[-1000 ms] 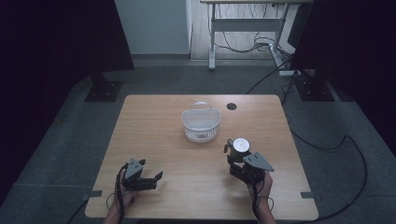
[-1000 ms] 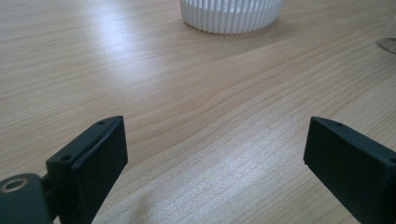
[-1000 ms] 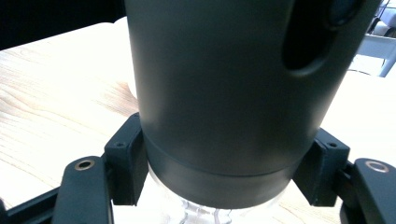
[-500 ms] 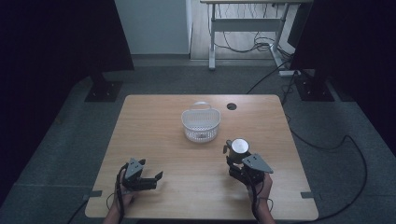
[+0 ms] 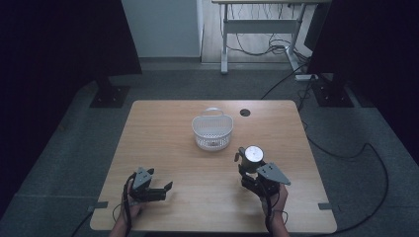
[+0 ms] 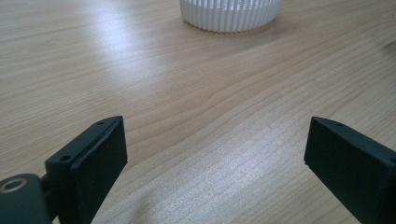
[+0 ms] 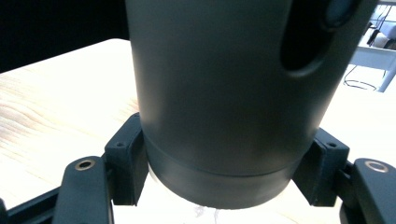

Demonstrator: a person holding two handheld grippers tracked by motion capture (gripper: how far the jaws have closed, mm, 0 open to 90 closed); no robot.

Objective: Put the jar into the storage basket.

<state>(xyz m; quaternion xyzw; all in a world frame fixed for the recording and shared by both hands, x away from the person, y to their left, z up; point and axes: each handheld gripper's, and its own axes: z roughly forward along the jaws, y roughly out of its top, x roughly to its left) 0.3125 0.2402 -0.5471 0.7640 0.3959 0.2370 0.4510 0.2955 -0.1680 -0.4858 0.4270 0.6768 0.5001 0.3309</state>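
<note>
Item one, nearest us: the left gripper (image 5: 165, 188), held low at about seven o'clock on the table (image 5: 163, 148), lying level with its black jaws aimed toward three o'clock. We find the jaws spread wide with bare wood between them; in the left gripper view the pads (image 6: 100, 161) are flat, matte black blocks with small screw holes. The left hand (image 5: 129, 205) wraps the gripper's rear, and a cable loops beside the wrist.

Item two: the right gripper (image 5: 248, 174), at about five o'clock, pointing toward twelve, a grey three-cornered plate on top, the right hand (image 5: 276, 197) behind it. Its jaws are pinching a dark grey cup (image 5: 251, 159) low on the body, one pad on each side. In the right gripper view the cup (image 7: 233, 93) is a smooth, matte cylinder with a stepped band near its base and an oval opening at upper right, apparently a handle. From the high view it stands upright with a pale round top and a small lug on its left. We read no brand, label or lettering on it.

Item three: the table, light wood laminate with fine grain, rectangular with rounded corners.

Item four, farther off near centre toward twelve o'clock: a white plastic basket (image 5: 212, 129), ribbed slotted wall, thin bail handle. The cup sits near it, toward four o'clock, apart.

Item five: a round cable hole (image 5: 245, 112) at about one o'clock.
</note>
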